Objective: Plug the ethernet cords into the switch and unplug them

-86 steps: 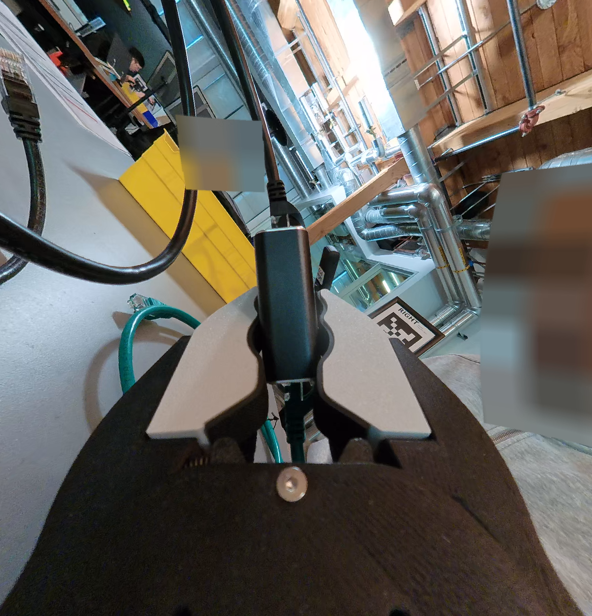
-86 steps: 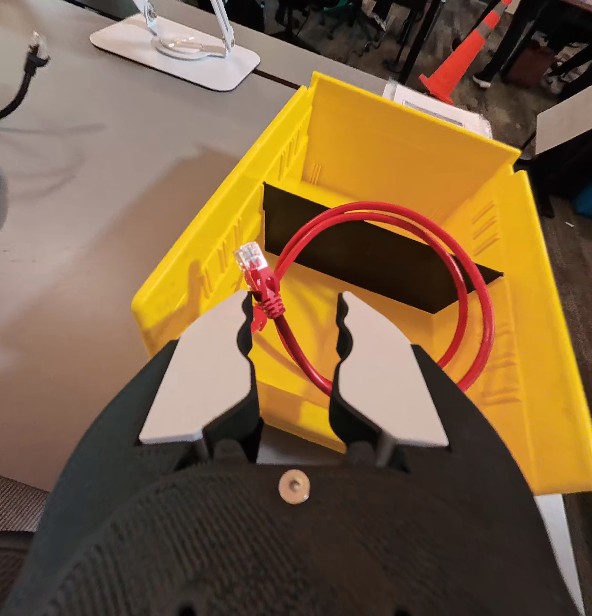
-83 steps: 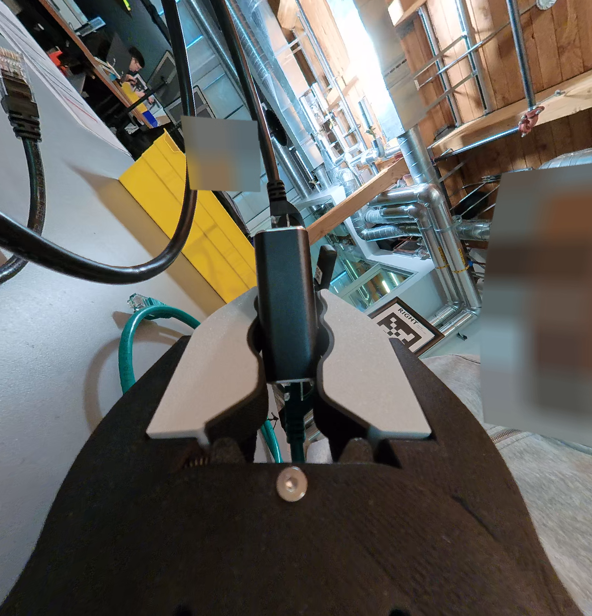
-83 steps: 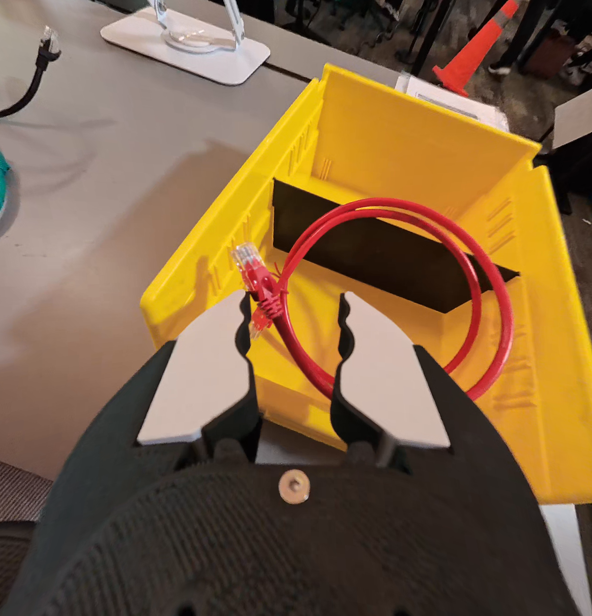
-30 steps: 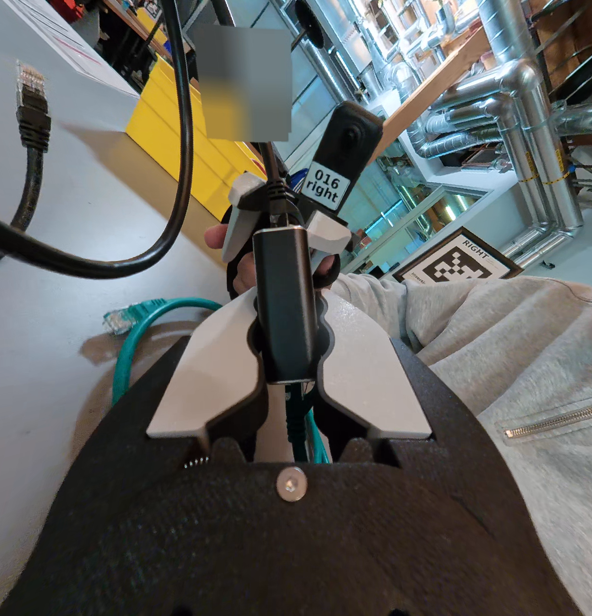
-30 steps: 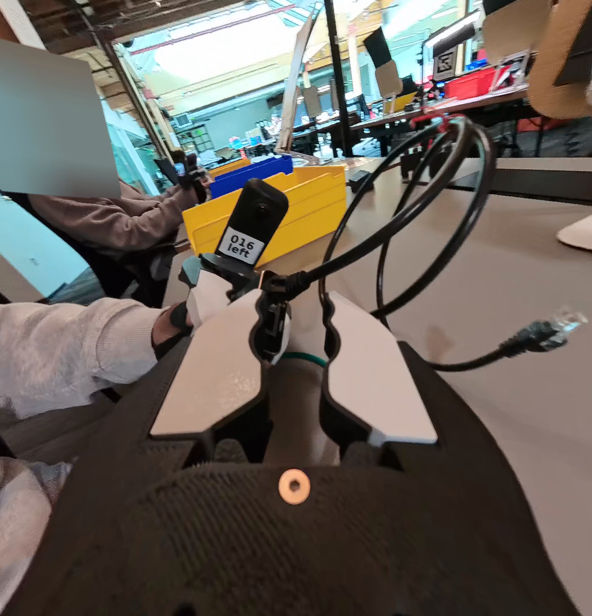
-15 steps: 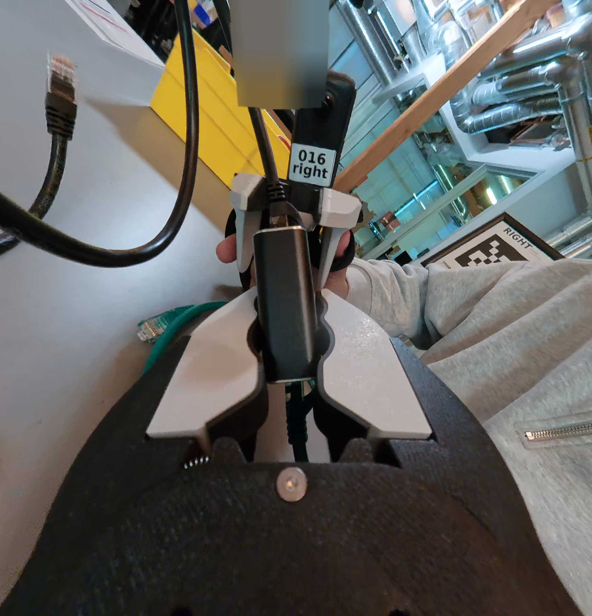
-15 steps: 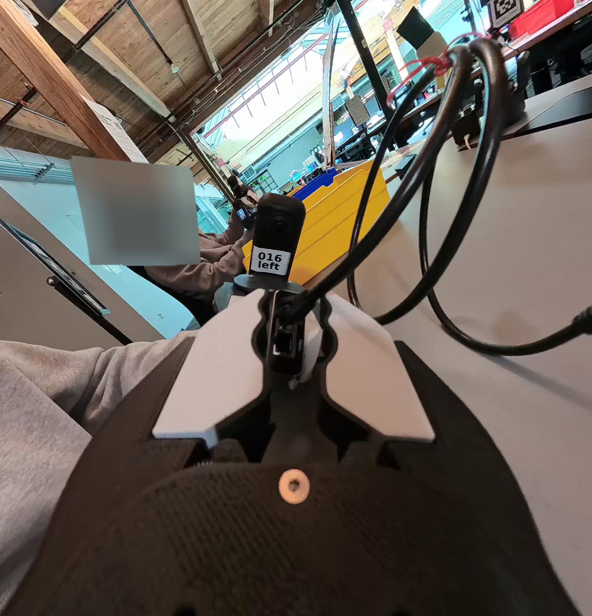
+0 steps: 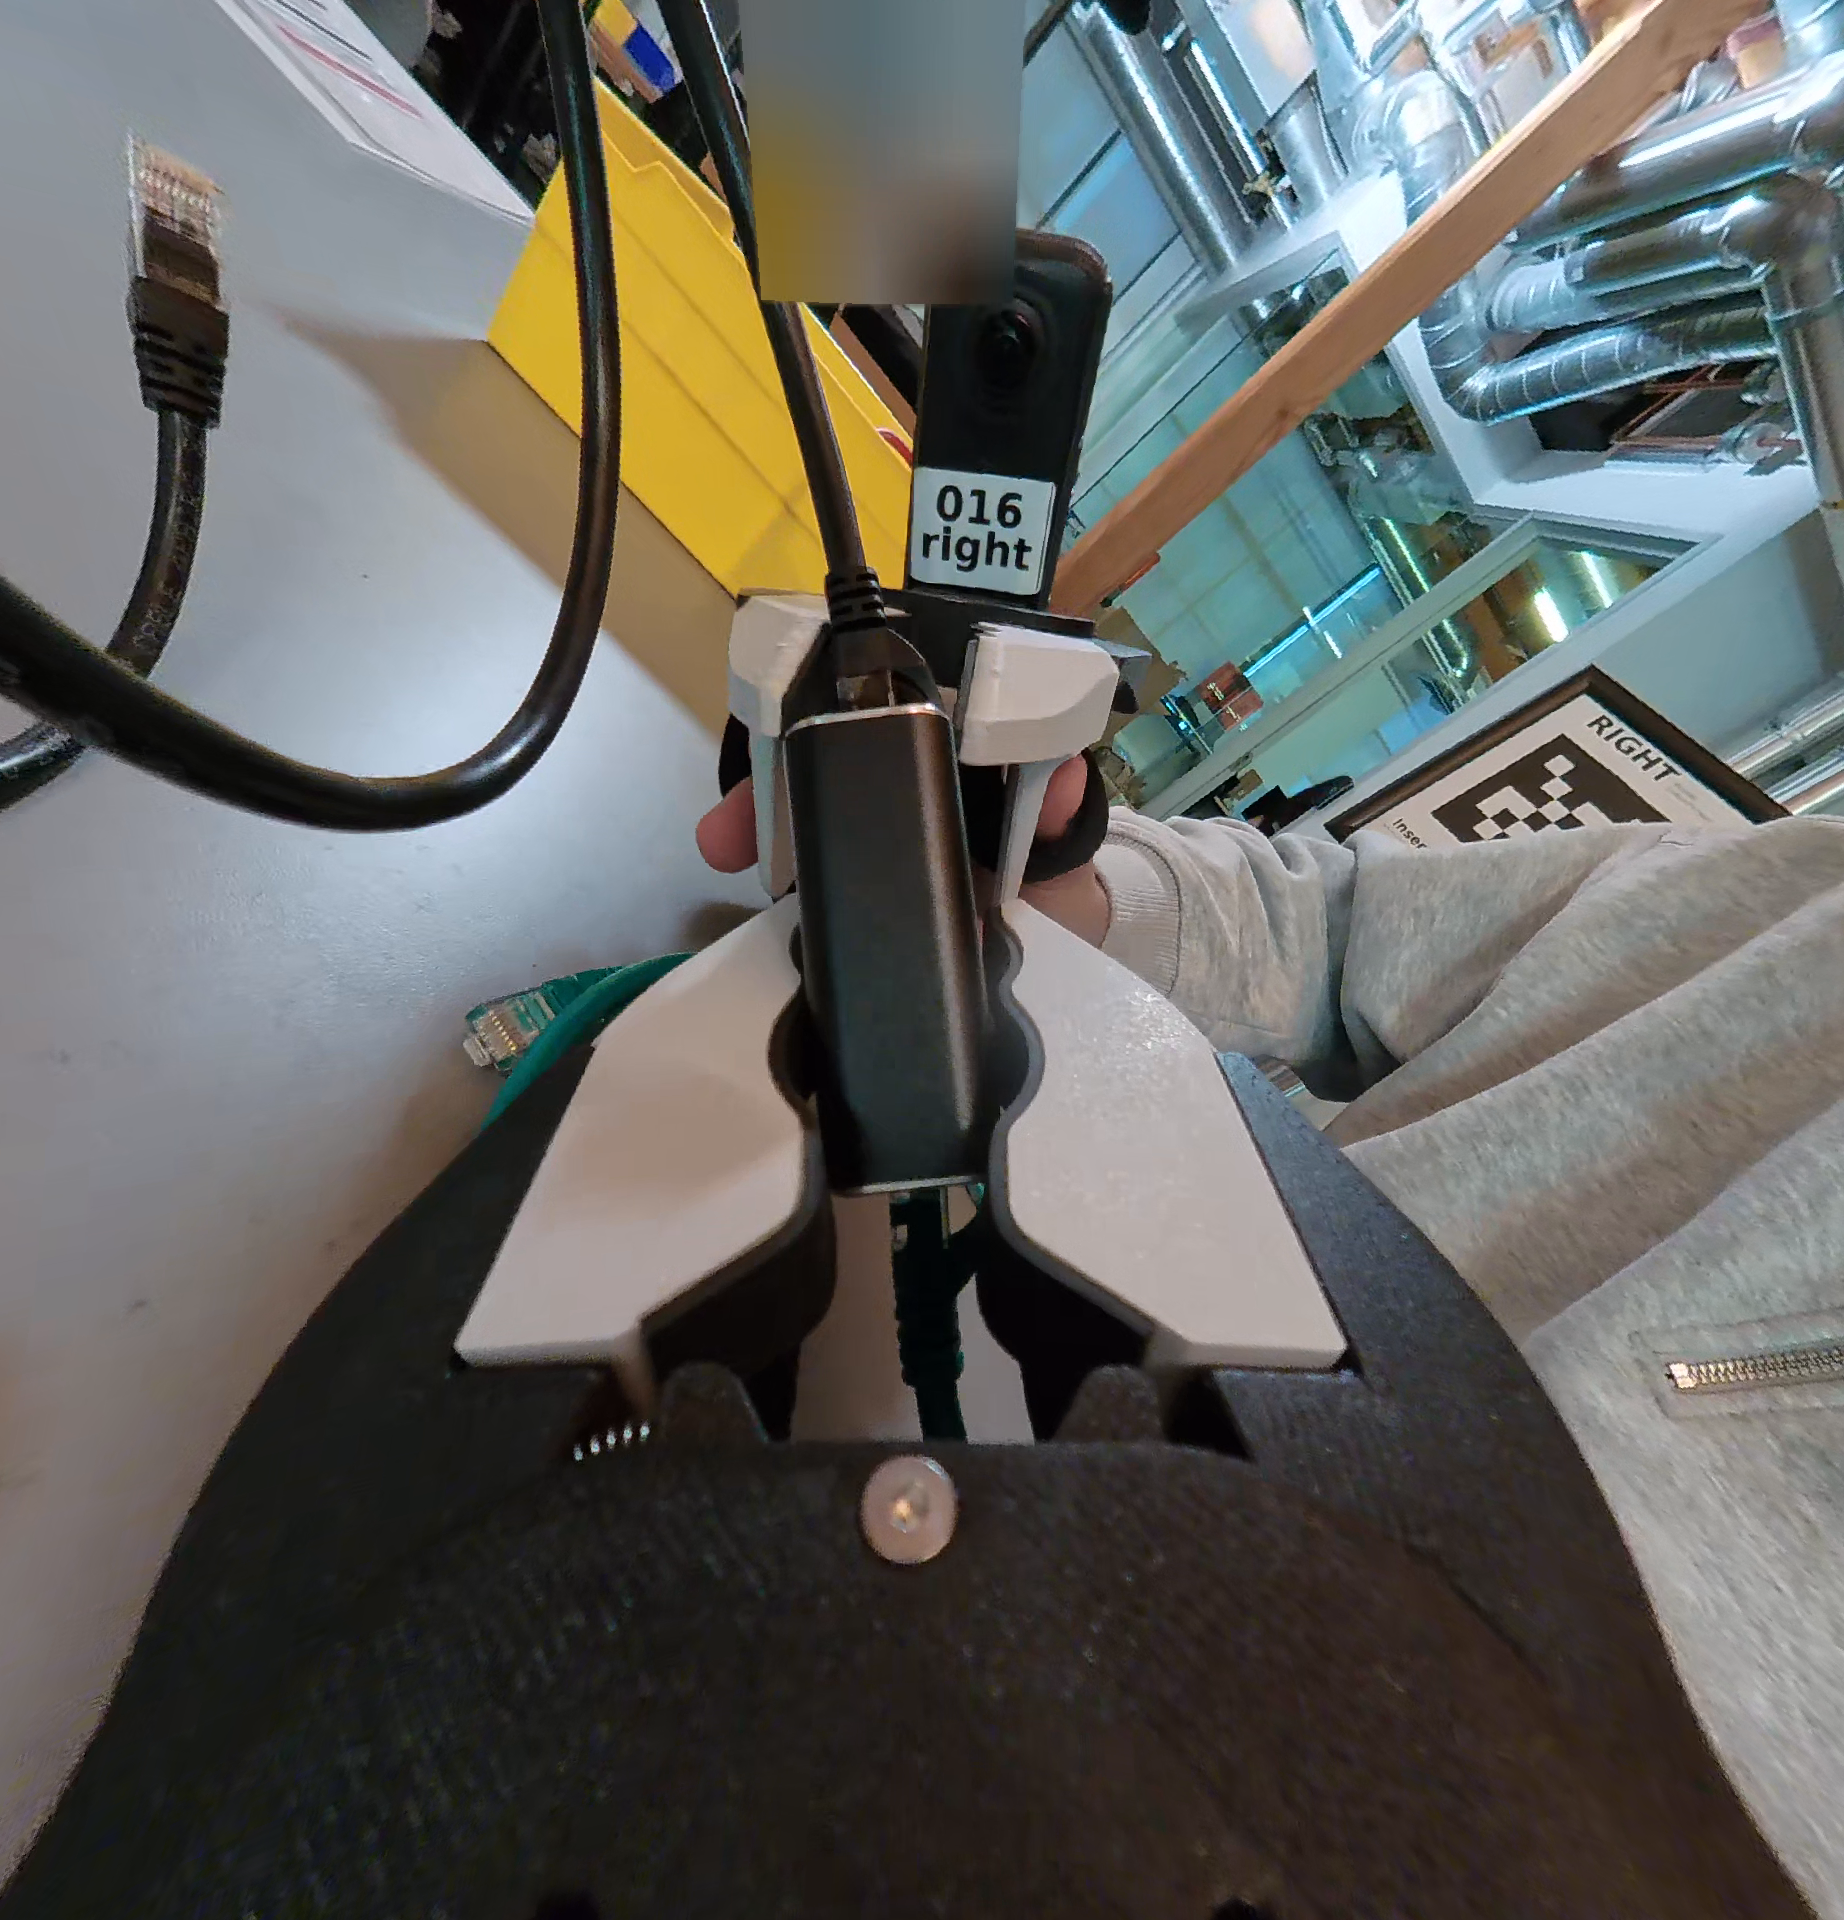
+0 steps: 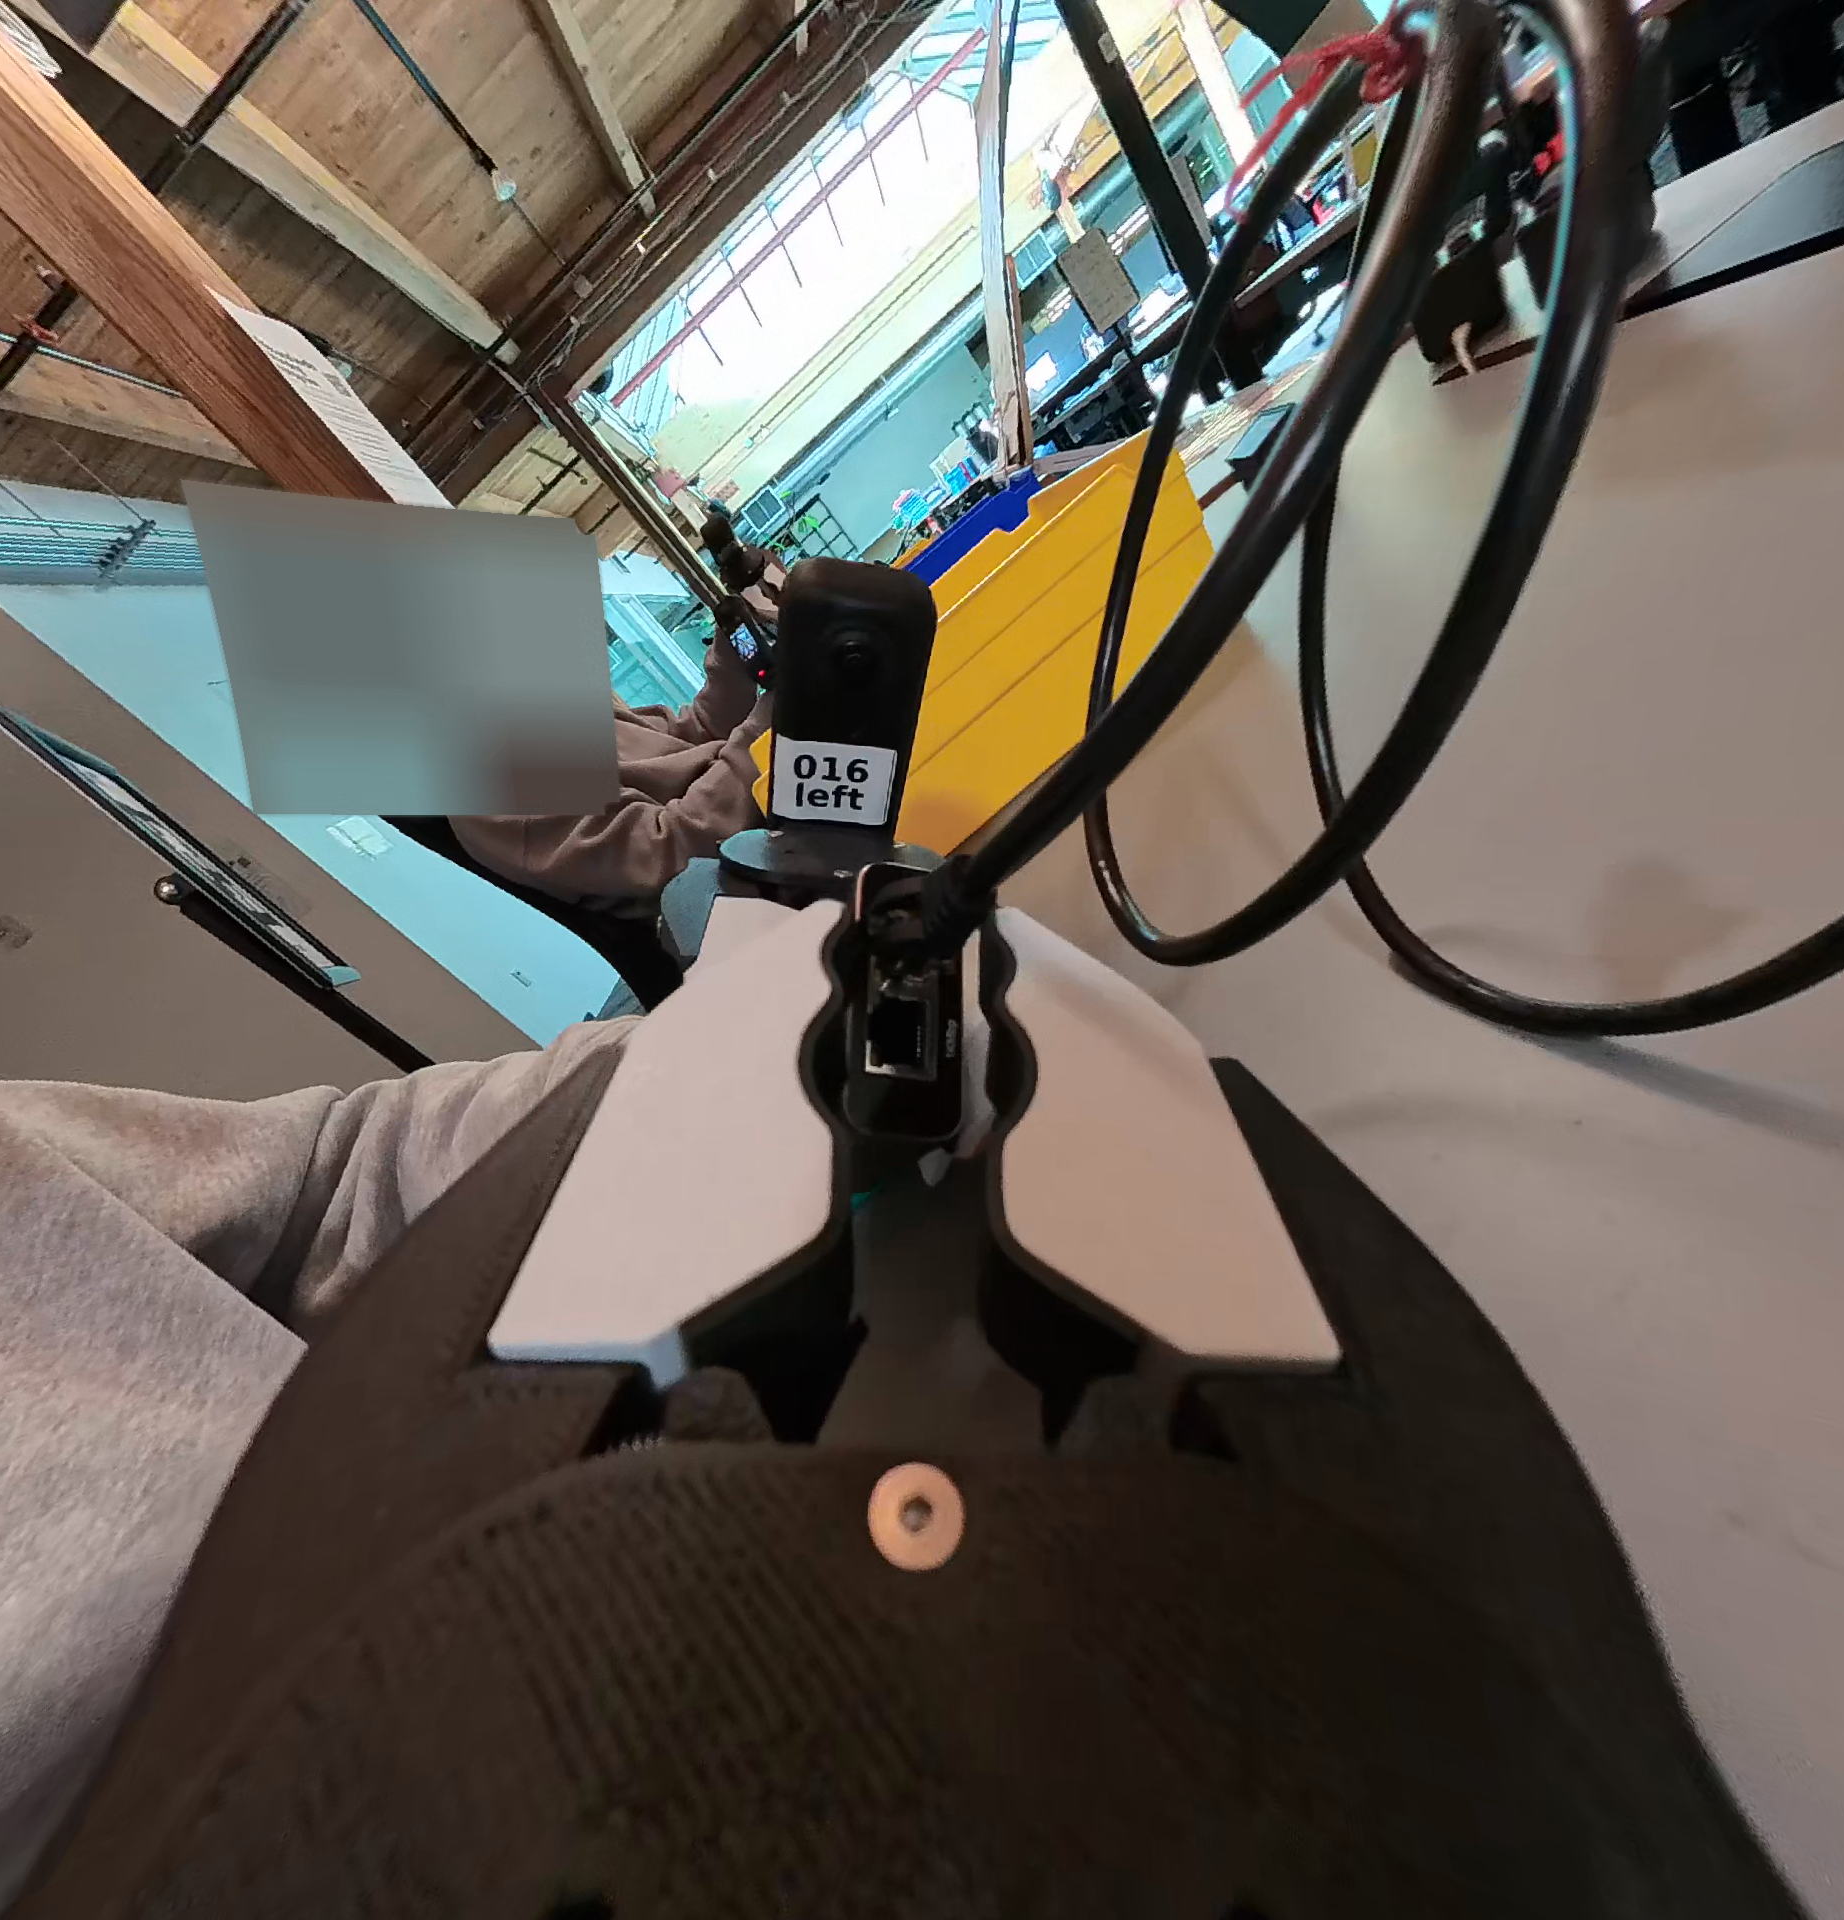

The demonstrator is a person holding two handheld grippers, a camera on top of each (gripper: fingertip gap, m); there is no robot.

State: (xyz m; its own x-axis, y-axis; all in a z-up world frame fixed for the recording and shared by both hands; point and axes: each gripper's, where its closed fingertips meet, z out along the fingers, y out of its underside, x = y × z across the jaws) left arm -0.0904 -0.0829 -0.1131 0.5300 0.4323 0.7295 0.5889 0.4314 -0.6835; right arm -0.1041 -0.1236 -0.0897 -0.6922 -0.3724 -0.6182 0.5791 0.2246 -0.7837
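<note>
My left gripper [image 9: 892, 935] is shut on the narrow black switch [image 9: 876, 1039] and holds it upright above the grey table [image 9: 222, 1039]. A black cord [image 9: 585, 416] is plugged into the switch's far end by its plug [image 9: 856, 644]. Its other plug [image 9: 175, 239] hangs free at the upper left. A green cord [image 9: 923, 1320] is plugged into the switch's near end, and its loose plug [image 9: 492, 1029] lies on the table. My right gripper [image 10: 913, 920] faces the switch's end [image 10: 902, 1081] and is closed on the black plug [image 10: 918, 904], above an empty port. It also shows in the left wrist view [image 9: 892, 675].
A yellow bin [image 9: 689, 343] stands on the table behind the switch. Another yellow bin [image 10: 1053, 623] and a seated person's sleeve [image 10: 606, 810] are beyond the left gripper. The black cord loops [image 10: 1417, 727] over the table [image 10: 1520, 1247]. My grey sleeve [image 9: 1520, 1039] fills the right.
My right gripper left the yellow bin with the red cord, swung to the switch and narrowed around the black plug. My left gripper kept hold of the switch and tilted a little.
</note>
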